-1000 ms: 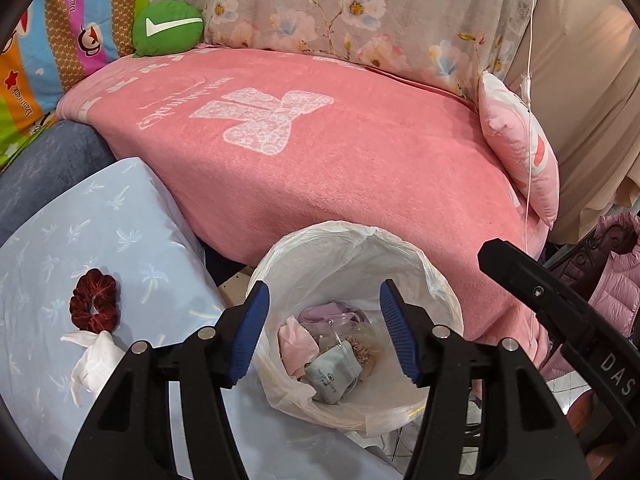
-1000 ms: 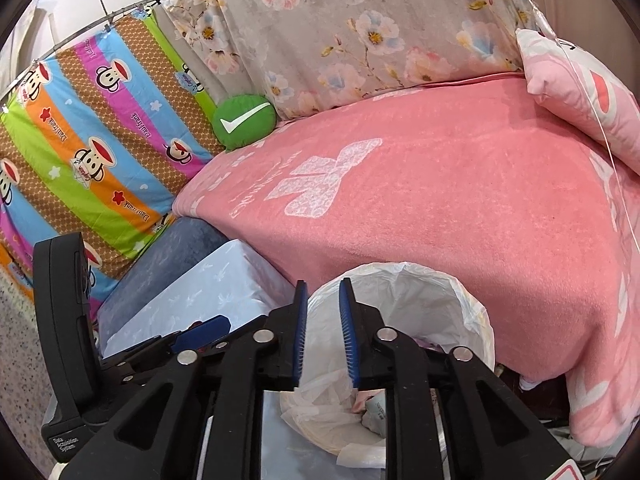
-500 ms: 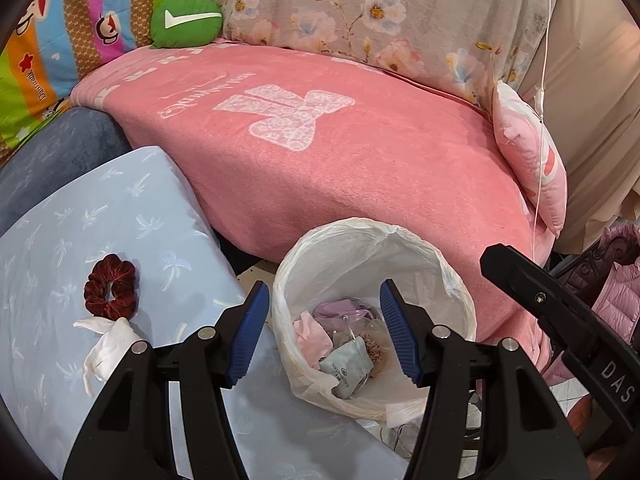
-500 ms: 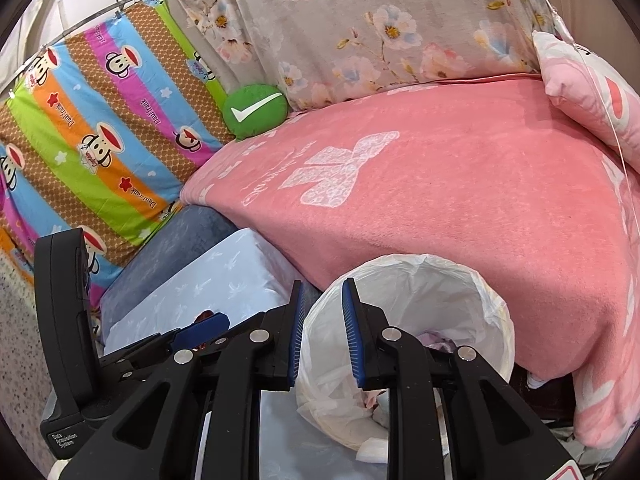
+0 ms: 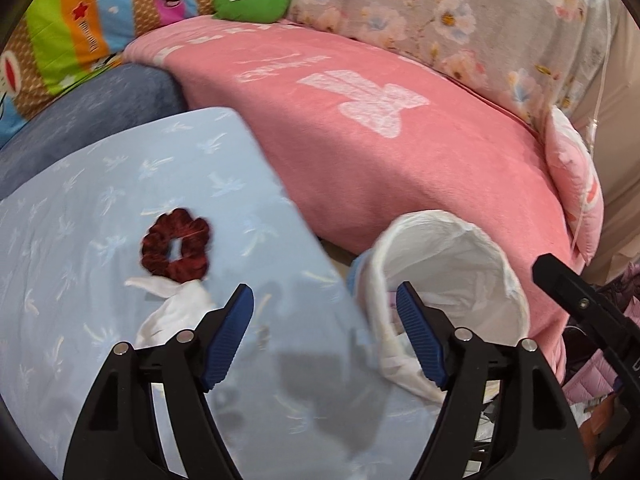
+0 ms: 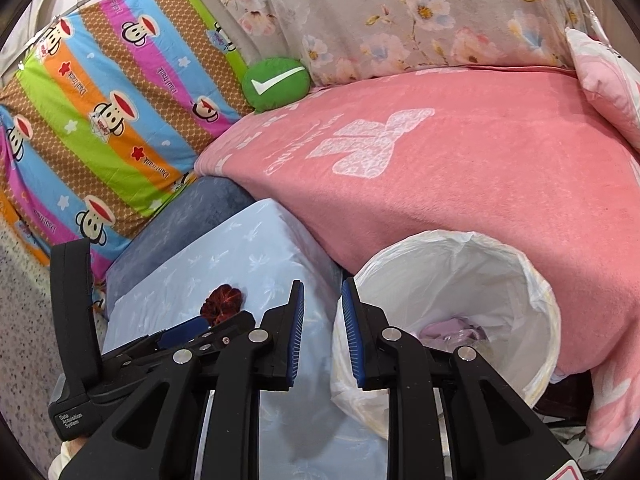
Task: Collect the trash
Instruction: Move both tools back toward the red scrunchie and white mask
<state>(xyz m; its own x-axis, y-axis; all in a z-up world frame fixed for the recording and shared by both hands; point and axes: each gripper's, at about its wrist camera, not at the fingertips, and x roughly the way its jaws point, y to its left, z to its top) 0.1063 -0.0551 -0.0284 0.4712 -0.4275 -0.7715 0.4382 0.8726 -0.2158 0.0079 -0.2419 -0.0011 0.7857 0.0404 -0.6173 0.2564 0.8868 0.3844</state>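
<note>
the pink blanket (image 5: 400,168) fills the far half of both views, with the floral sheet (image 6: 420,20) behind it and the striped monkey sheet (image 6: 100,120) at far left. nearer lies the pale blue cushion (image 5: 100,208), our working surface. to its right stands the bin with a white liner (image 6: 532,292), touching the blanket's edge; pale soft items show at its bottom in the right wrist view.

on the cushion sit the dark red scrunchie (image 5: 176,245) and, just near of it and touching it, the crumpled white tissue (image 5: 172,308). we judge the tissue to be the next piece of trash.

the left gripper (image 5: 325,336) hovers over the cushion, its blue pads wide apart and holding nothing; the tissue lies just left of its left finger. the right gripper (image 6: 323,332) hangs near the bin rim, its pads set a narrow gap apart with nothing between them.

handling: we expect the tissue to be very light, soft and easily compressed, with no breakage risk. we advise pinching the bulky near bunch, not the thin tail that reaches toward the scrunchie, so the scrunchie is not dragged along.

limits: the tissue's near end is hidden behind the left finger. the left wrist view is motion-blurred. the bin contents are mostly hidden.
</note>
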